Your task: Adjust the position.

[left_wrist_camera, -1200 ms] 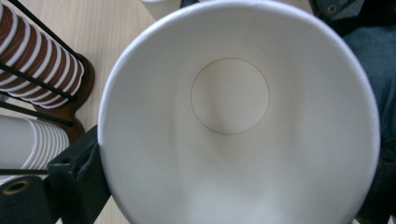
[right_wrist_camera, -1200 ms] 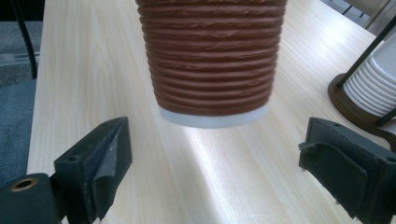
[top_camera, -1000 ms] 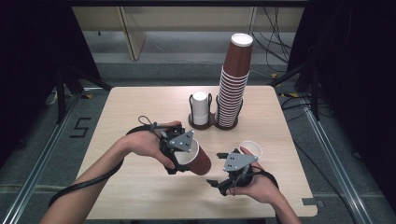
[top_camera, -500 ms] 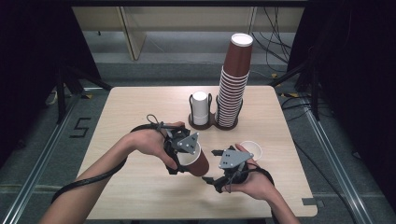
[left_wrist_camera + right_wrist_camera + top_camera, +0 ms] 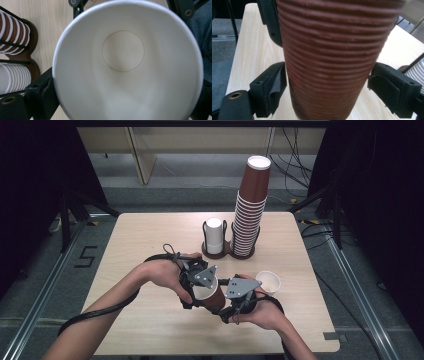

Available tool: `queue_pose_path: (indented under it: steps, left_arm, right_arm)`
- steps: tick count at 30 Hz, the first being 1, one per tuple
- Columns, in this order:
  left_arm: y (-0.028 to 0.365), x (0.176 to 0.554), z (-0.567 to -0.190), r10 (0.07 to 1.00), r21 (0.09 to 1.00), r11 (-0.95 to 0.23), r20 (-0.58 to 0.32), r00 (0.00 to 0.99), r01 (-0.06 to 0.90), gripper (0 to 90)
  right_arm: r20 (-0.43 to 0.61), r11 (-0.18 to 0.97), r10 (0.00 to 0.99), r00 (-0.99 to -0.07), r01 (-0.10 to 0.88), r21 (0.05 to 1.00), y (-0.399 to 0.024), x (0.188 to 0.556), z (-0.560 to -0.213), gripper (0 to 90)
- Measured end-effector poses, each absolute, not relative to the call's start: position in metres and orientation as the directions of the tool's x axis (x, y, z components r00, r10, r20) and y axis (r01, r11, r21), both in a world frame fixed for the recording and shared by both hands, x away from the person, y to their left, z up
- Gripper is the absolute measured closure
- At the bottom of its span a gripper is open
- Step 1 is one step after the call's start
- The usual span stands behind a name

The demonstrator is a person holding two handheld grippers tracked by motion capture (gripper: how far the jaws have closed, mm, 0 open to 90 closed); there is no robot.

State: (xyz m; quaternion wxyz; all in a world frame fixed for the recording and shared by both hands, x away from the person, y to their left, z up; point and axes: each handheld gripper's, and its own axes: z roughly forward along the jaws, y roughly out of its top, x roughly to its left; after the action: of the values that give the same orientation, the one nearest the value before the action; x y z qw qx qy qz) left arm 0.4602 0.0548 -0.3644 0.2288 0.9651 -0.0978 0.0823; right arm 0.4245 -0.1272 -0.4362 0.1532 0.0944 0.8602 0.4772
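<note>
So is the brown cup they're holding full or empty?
Empty. The left gripper view looks straight into the cup: bare white walls and a clean bottom, nothing inside.

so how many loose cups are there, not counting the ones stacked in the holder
2. A brown ribbed cup is held by the left gripper, with the right gripper's jaws either side of it. A white cup stands on the table right of the grippers.

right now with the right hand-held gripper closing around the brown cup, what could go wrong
1. The right hand-held gripper has just been closing, with the brown ribbed paper cup between its jaws; a small gap remains at the right pad, so it may slip or crush if squeezed hard.
2. The left hand-held gripper holds the same cup; uneven pulling could tear it.
3. The white cup stands close and could be knocked.
</note>
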Motion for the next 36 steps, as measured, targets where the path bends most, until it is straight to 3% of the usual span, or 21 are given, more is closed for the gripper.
queue_pose_path:
  steps: [2, 11, 14, 18, 23, 27, 36]
  left_arm:
    - [0.054, 0.46, -0.365, -0.155, 0.425, -0.876, 0.202, 0.967, -0.229, 7.5]
    - [0.051, 0.458, -0.364, -0.182, 0.431, -0.865, 0.204, 0.962, -0.256, 7.5]
    - [0.052, 0.458, -0.365, -0.188, 0.457, -0.849, 0.207, 0.96, -0.265, 7.1]
    - [0.056, 0.459, -0.364, -0.175, 0.51, -0.821, 0.201, 0.964, -0.256, 6.1]
    - [0.064, 0.459, -0.364, -0.131, 0.577, -0.786, 0.198, 0.971, -0.224, 0.0]
    - [0.075, 0.459, -0.365, -0.073, 0.631, -0.75, 0.218, 0.973, -0.197, 0.0]
    - [0.107, 0.452, -0.379, 0.092, 0.736, -0.664, 0.26, 0.961, -0.135, 0.0]
  right_arm:
    - [-0.143, 0.524, 0.313, -0.939, 0.045, 0.851, -0.125, 0.423, -0.437, 16.4]
    - [-0.174, 0.531, 0.283, -0.943, 0.003, 0.847, -0.124, 0.425, -0.439, 19.3]
    - [-0.144, 0.513, 0.294, -0.945, 0.029, 0.858, -0.125, 0.423, -0.44, 19.5]
    - [-0.179, 0.505, 0.293, -0.939, -0.007, 0.863, -0.128, 0.422, -0.439, 19.5]
    - [-0.176, 0.506, 0.299, -0.938, 0.0, 0.862, -0.134, 0.42, -0.444, 19.5]
    - [-0.139, 0.491, 0.335, -0.932, 0.047, 0.87, -0.142, 0.417, -0.449, 19.4]
    - [-0.153, 0.433, 0.424, -0.893, 0.052, 0.9, -0.163, 0.42, -0.45, 19.3]
